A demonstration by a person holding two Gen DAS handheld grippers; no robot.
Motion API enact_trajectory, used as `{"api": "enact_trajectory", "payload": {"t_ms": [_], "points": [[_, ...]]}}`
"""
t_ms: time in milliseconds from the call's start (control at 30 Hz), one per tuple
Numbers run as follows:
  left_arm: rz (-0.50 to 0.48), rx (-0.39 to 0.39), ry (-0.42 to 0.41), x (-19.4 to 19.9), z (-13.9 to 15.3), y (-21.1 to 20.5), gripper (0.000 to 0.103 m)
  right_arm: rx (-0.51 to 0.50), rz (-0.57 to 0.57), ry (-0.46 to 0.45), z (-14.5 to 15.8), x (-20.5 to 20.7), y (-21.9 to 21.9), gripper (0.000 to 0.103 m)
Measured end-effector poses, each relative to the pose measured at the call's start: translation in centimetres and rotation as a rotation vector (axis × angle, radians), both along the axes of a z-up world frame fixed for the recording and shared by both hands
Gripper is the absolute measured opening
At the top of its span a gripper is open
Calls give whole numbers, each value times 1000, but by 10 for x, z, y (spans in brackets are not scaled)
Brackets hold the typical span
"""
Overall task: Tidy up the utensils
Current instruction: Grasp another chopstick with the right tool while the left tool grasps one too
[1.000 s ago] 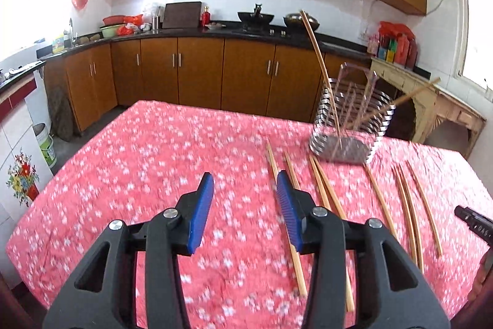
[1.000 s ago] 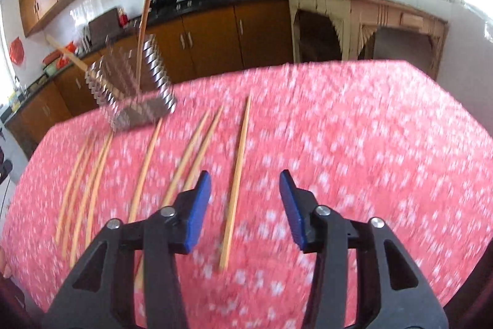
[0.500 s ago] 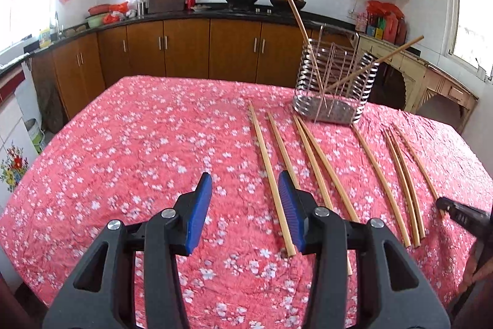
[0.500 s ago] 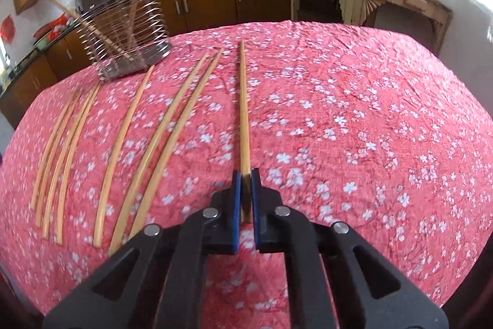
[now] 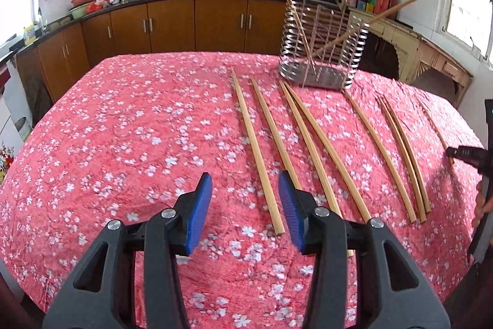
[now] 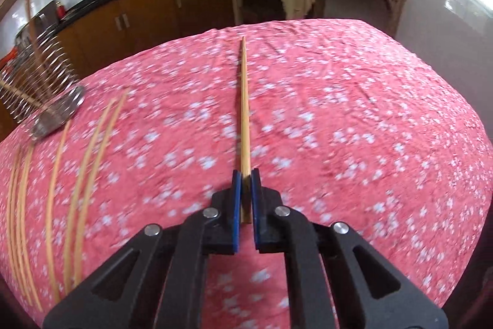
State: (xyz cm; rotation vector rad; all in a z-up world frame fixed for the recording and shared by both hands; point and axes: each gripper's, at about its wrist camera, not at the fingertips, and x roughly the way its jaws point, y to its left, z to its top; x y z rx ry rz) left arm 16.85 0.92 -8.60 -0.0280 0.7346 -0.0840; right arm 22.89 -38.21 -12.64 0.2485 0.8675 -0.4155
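Right hand-held gripper (image 6: 244, 199) clamps chopstick (image 6: 244, 100) at thick end: light, stiff, slippery, may pivot. Left hand-held gripper (image 5: 245, 210) open, empty.

Both wrist views angled down, close over the pink floral tablecloth (image 5: 123, 128), facing the far kitchen cabinets (image 5: 172, 23); right view further right; shared: wire utensil holder (image 5: 323, 51) and loose chopsticks (image 5: 326, 150).

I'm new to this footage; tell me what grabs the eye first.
A red floral tablecloth fills both views, with chopsticks lying in rows in front of a wire holder that has two sticks in it. The right tool is shut on one chopstick; the left tool hangs open over another.
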Motion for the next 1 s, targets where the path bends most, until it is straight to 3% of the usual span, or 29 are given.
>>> {"api": "enact_trajectory", "payload": {"t_ms": [200,300,333,367,700,1000], "points": [[-25,14,63,4,-11,-9,40,11,-4,-5,-1,0,-5,8],[-19,54,92,7,-18,-15,25,18,-5,-7,-1,1,-5,8],[-17,84,95,9,-18,-17,13,20,-5,-9,-1,1,-6,8],[-13,101,96,11,-18,-18,8,20,-5,-9,-2,1,-6,8],[7,111,157,68,-15,9,7,5,5,-2,-2,7,-9,8],[-11,72,152,73,-15,16,8,15,4,-6,-3,7,-12,8]]}}
